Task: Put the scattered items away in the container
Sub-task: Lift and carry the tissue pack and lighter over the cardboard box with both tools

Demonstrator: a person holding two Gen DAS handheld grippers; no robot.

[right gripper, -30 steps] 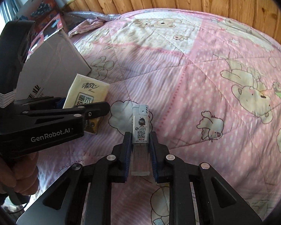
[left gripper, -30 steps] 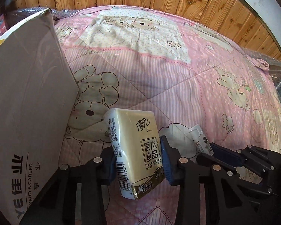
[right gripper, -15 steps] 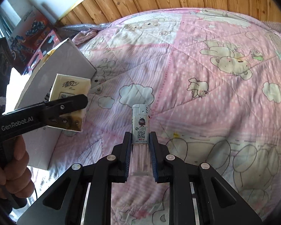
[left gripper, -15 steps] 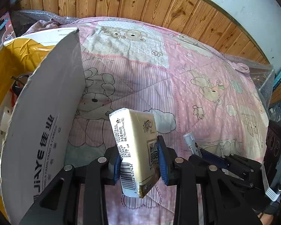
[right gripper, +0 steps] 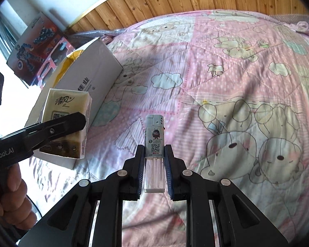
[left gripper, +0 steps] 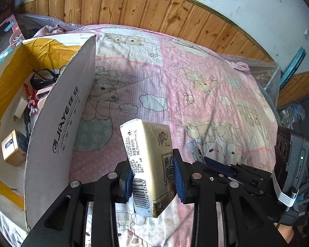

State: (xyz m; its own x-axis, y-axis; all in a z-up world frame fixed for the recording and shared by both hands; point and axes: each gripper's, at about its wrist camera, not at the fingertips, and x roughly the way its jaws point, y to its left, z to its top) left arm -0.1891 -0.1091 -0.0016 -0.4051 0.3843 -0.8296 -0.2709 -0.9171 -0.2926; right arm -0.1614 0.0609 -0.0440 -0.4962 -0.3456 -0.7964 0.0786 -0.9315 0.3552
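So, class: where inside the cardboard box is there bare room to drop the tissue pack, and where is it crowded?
Bare floor shows in the cardboard box at the near end, beyond the small gold box. The far end is crowded with a black cable and small bits.

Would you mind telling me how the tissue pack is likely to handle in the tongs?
The tissue pack is probably soft and light: a paper-filled wrapper. Its glossy film may slip, and it already sits tilted in the left tongs.
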